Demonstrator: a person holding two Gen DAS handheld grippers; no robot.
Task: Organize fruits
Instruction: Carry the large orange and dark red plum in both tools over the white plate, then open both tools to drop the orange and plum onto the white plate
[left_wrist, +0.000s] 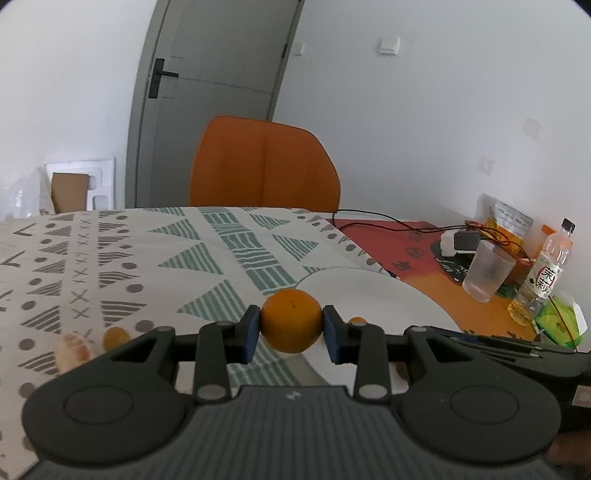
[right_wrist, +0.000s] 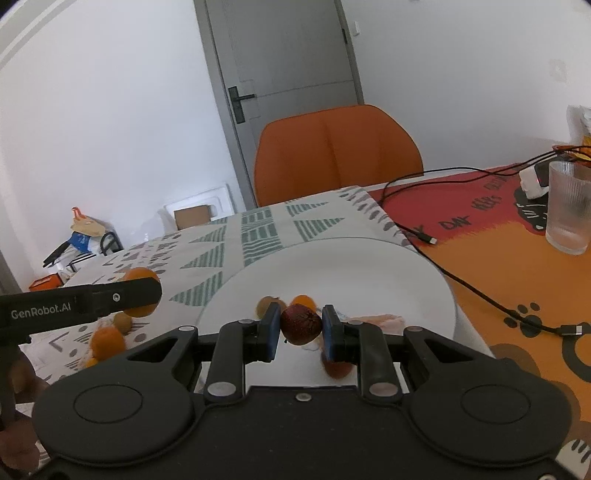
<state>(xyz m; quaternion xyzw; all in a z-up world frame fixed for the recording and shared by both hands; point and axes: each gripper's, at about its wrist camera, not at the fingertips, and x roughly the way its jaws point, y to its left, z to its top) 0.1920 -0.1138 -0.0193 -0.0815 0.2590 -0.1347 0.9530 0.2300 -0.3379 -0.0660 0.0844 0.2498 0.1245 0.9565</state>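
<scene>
Orange (left_wrist: 291, 320) is pinched between the left gripper (left_wrist: 291, 328) jaws, raised above the patterned tablecloth (left_wrist: 147, 258) beside the white plate (left_wrist: 369, 291). Dark red fruit (right_wrist: 300, 324) is pinched by the right gripper (right_wrist: 300, 330) over that plate.

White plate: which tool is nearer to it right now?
Right. The right tool holds a dark red fruit directly over the white plate. The left tool, holding an orange, sits beside the plate's left edge.
</scene>
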